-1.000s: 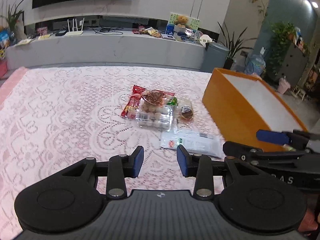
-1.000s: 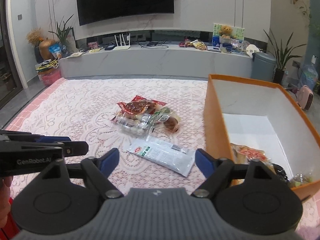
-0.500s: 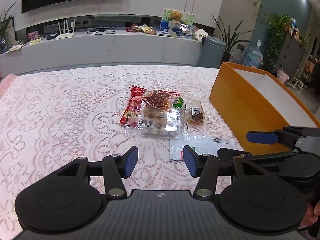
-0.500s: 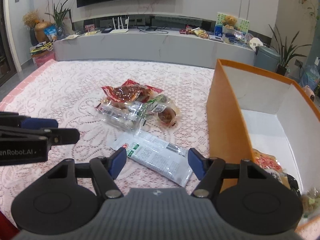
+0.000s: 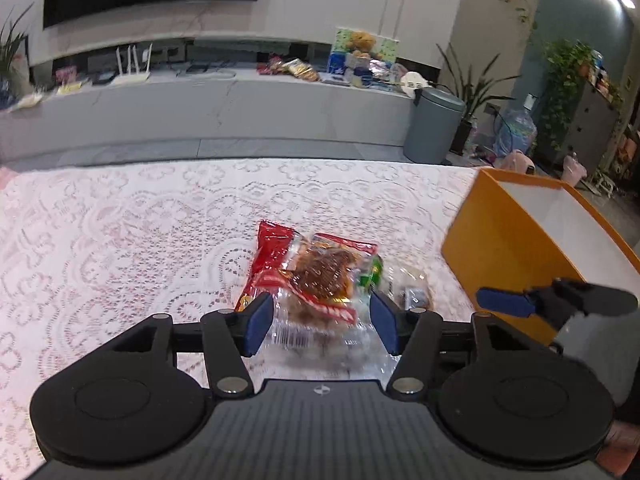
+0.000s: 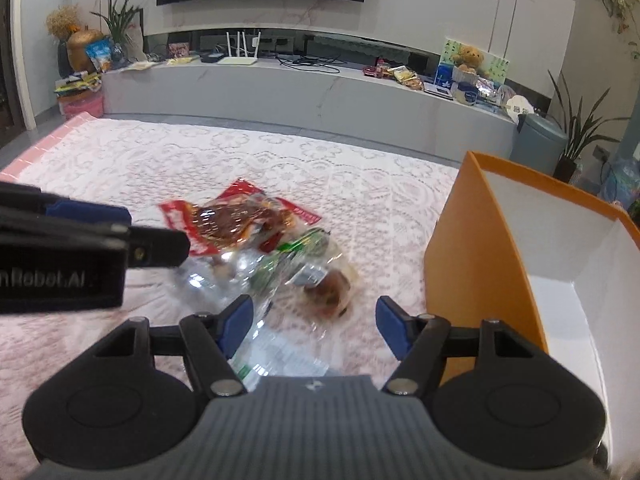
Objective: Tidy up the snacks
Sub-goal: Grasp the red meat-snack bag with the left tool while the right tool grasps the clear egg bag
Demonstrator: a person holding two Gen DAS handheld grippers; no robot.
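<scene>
A pile of snack packets lies on the lace tablecloth [image 5: 120, 240]: a red packet [image 5: 270, 256], a clear packet of brown meat [image 5: 326, 272] and a small bun packet [image 5: 414, 294]. My left gripper [image 5: 322, 322] hangs low over the pile. Its jaws are opening, with the clear packet between them and the pads not pressing on it. My right gripper [image 6: 314, 326] is open just short of the bun packet [image 6: 332, 288], above a white-and-green packet [image 6: 280, 356]. The orange box [image 6: 472, 264] stands to its right.
One of the left gripper's fingers [image 6: 156, 246] reaches in from the left of the right wrist view, close over the pile. A grey bin [image 5: 434, 124] and a low grey shelf [image 5: 200, 104] with clutter stand beyond the table's far edge.
Both grippers have moved forward and down onto the snack pile. The left jaws have widened and now straddle the clear packet. The right jaws have narrowed a little.
</scene>
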